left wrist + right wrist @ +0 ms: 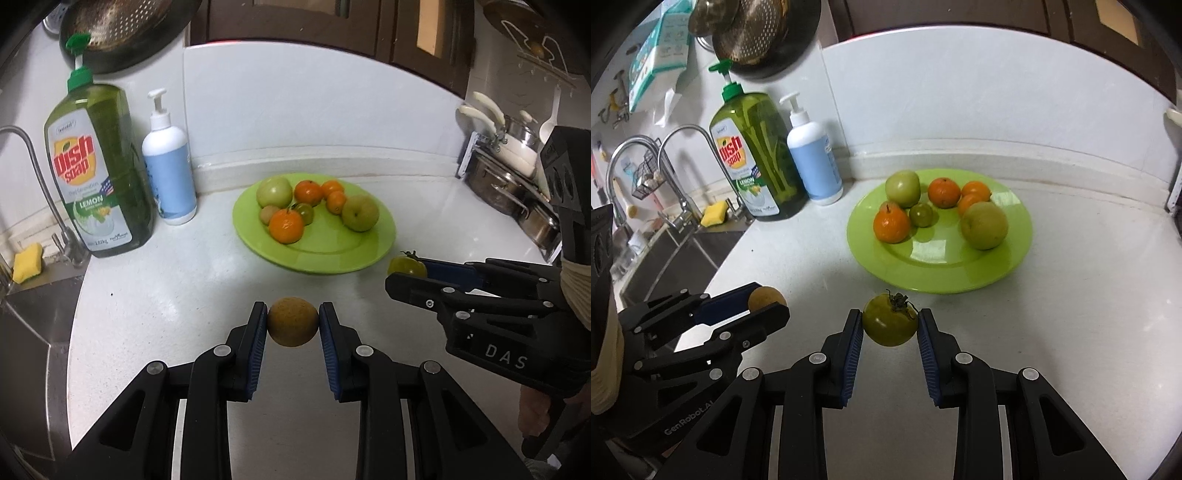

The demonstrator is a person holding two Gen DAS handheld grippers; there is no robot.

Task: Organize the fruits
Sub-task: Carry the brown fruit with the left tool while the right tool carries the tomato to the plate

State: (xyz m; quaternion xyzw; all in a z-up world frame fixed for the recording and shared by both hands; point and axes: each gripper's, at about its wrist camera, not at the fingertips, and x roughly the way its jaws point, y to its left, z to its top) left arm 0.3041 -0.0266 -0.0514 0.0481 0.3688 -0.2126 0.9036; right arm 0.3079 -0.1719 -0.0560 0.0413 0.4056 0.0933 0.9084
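Observation:
My left gripper (293, 322) is shut on a round brown fruit (292, 322), held above the white counter in front of the green plate (325, 254). My right gripper (890, 325) is shut on a green tomato (889, 320) with a dark stem, just before the plate's near rim (942, 280). Each gripper shows in the other view: the right one (406, 271) with the tomato (406, 266), the left one (768, 301) with the brown fruit (764, 297). The plate holds several fruits: oranges (286, 226), green apples (274, 191), a pear-like fruit (360, 213) and a small green tomato (304, 213).
A green dish soap bottle (99, 170) and a white-blue pump bottle (170, 177) stand left of the plate by the wall. A sink (676, 254) with taps and a yellow sponge (27, 262) lies at the left. Steel pots (509, 184) stand at the right.

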